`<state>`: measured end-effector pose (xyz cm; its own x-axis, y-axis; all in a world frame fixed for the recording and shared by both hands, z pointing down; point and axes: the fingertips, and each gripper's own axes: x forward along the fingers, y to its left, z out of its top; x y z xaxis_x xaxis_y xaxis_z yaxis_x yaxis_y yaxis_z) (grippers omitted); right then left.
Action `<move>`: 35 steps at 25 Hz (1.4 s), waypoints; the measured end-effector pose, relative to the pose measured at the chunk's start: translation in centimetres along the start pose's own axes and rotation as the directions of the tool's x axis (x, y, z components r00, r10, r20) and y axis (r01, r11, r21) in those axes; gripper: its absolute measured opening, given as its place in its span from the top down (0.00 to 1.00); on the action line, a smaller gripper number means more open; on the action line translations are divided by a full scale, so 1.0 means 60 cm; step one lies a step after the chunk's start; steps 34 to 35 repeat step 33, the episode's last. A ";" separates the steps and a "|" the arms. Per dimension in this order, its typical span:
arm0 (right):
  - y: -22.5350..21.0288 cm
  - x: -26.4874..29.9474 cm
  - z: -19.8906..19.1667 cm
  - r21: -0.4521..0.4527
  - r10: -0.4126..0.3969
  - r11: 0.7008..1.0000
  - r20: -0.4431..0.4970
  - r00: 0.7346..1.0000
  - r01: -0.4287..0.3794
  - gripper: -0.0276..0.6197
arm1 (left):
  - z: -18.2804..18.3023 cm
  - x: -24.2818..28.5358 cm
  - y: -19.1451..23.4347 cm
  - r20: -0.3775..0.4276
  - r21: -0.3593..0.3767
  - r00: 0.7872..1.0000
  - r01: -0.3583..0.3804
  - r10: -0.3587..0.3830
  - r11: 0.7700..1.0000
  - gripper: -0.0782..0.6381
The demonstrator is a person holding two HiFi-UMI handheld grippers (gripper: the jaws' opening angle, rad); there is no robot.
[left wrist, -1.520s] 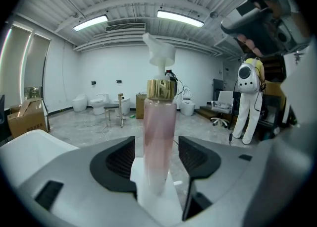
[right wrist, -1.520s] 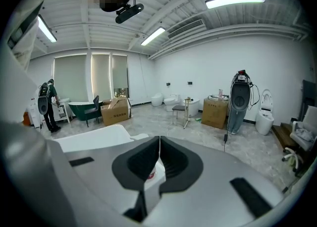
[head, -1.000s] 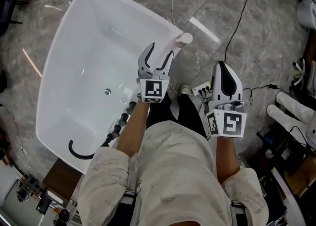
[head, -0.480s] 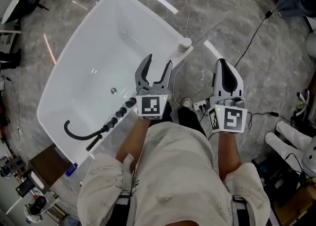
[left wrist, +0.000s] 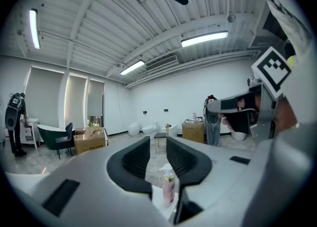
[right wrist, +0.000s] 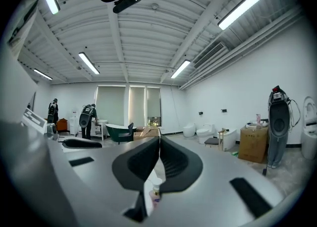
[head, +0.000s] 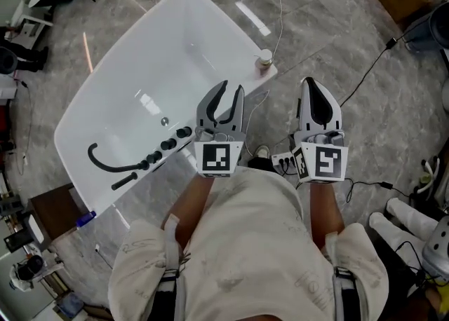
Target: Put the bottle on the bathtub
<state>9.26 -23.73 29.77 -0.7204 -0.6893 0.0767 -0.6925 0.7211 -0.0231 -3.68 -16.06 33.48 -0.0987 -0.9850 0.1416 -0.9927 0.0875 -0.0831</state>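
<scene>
Versus one second ago: left gripper (head: 232, 87) jaws have just been closing and now stand partly apart with nothing between the pads; before they were spread wide; both grippers now sit higher over the scene and further toward 5 o'clock of the tub; bottle (head: 264, 59) unchanged, upright on the bathtub (head: 77, 120) rim at the tub's 2 o'clock corner, free of both grippers.

Left gripper view: bottle (left wrist: 168, 187) seen through the gap of the left gripper (left wrist: 157, 142), well beyond it, not touched.

Right gripper (head: 309, 83): jaws pressed together at the tips, holding nothing, at 3 o'clock of the left one; right gripper view agrees, jaw tips (right wrist: 159, 139) meeting, bottle (right wrist: 155, 192) small and far below.

Count: bottles 1; bathtubs 1; grippers 2; black hose (head: 105, 164) in the tub 1; drain (head: 165, 122) 1; black knobs (head: 169, 144) in a row on the near rim, number not certain.
</scene>
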 end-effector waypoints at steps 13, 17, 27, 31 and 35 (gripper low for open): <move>0.067 0.009 0.009 -0.056 0.125 0.991 0.026 0.992 -0.123 0.98 | 0.031 -0.065 0.033 0.067 0.027 0.995 -0.073 0.071 0.997 0.89; 0.084 0.018 0.011 -0.069 0.126 0.990 0.022 0.992 -0.125 0.98 | 0.027 -0.075 0.055 0.071 0.012 0.994 -0.084 0.083 0.996 0.89; 0.119 0.045 0.023 -0.100 0.122 0.987 -0.007 0.993 -0.122 0.98 | 0.032 -0.079 0.101 0.078 -0.009 0.992 -0.095 0.096 0.995 0.89; 0.119 0.053 0.020 -0.110 0.114 0.987 -0.018 0.993 -0.115 0.98 | 0.030 -0.072 0.113 0.079 -0.022 0.992 -0.098 0.100 0.995 0.89; 0.118 0.057 0.016 -0.114 0.110 0.987 -0.017 0.994 -0.112 0.98 | 0.029 -0.069 0.119 0.080 -0.023 0.992 -0.099 0.101 0.995 0.89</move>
